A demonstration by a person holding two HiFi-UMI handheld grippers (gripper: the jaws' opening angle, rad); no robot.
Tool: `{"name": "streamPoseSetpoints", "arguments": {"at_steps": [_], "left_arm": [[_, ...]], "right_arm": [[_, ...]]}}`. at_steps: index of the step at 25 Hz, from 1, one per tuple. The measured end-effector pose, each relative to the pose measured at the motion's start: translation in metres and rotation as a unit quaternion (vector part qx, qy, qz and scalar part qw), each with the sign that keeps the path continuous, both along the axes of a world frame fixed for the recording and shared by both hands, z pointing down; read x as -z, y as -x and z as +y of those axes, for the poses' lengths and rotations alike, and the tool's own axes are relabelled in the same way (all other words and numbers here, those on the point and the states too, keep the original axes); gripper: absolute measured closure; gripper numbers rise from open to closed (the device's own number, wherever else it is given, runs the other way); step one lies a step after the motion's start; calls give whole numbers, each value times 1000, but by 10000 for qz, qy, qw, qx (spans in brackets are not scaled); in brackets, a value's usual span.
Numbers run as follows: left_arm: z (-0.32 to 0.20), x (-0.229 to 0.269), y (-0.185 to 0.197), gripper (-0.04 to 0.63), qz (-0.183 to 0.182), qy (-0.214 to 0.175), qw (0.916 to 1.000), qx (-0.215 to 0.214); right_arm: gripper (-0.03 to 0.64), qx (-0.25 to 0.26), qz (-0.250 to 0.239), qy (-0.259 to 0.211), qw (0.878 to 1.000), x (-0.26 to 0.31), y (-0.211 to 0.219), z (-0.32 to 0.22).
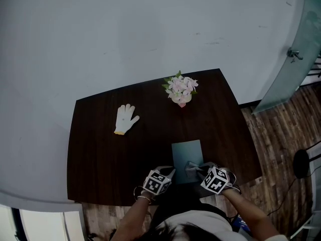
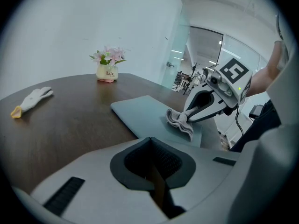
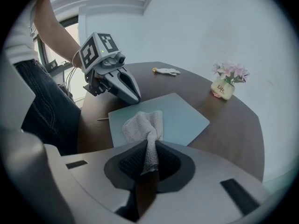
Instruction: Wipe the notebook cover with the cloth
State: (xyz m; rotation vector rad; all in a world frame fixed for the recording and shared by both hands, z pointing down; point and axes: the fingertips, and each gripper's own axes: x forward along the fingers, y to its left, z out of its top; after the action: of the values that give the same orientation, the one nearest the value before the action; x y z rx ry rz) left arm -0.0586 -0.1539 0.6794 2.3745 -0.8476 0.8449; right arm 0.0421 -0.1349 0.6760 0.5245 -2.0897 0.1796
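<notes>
while the notebook [image 1: 186, 154] lies flat near the front edge of the table [image 1: 100, 149], right before me, the cloth [image 3: 142, 125] sits bunched on the near part of its pale cover, so i judge the wiping step is in hand. my right gripper [image 3: 148, 160] is clamped on the cloth: a twisted tail of it runs down between the jaws and the loose wad spreads out on the cover ahead of them. my left gripper [image 1: 170, 172] has its jaws together with nothing in them, and its tip is at the notebook's left edge. i cannot tell whether it presses the notebook down or only hovers just over it. most of the cover beyond the cloth, out to the far corners, shows bare, so i reckon little of the task is done. the next move, as i see it, calls for dragging the wad across the cover in flat strokes, with enough downward pressure to keep cloth on cover, while the left gripper steadies the notebook against sliding. farther back and well apart from all this lie a white glove [image 1: 125, 118] and a small pot of flowers [image 1: 180, 90].
</notes>
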Motion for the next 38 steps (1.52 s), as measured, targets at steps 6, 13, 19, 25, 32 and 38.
{"name": "streamPoseSetpoints", "arguments": {"at_steps": [6,13,19,25,32,38], "left_arm": [[-1,-1,-2,577,11,-74,10000,62],[3,3,-2,577,-43,-4,9999,115],[2,1,-1,577,-35,-14,9999,163],[4,2,-2,577,-34,49,9998,171],[5,3,-2,577,-50,48,9997,213],[4,2,-1,577,-60,-32,9997,217]], "right_arm": [[568,-248,31,-8,9997,-1,-19,0],[568,-580,137,-12,9982,-4,-42,3],[568,-1050,-40,-78,9944,4,-63,0],[568,-1377,-781,-395,9866,34,-58,-2],[568,-1022,-1058,-452,9881,48,-26,6],[568,-331,-992,-425,9936,48,15,21]]}}
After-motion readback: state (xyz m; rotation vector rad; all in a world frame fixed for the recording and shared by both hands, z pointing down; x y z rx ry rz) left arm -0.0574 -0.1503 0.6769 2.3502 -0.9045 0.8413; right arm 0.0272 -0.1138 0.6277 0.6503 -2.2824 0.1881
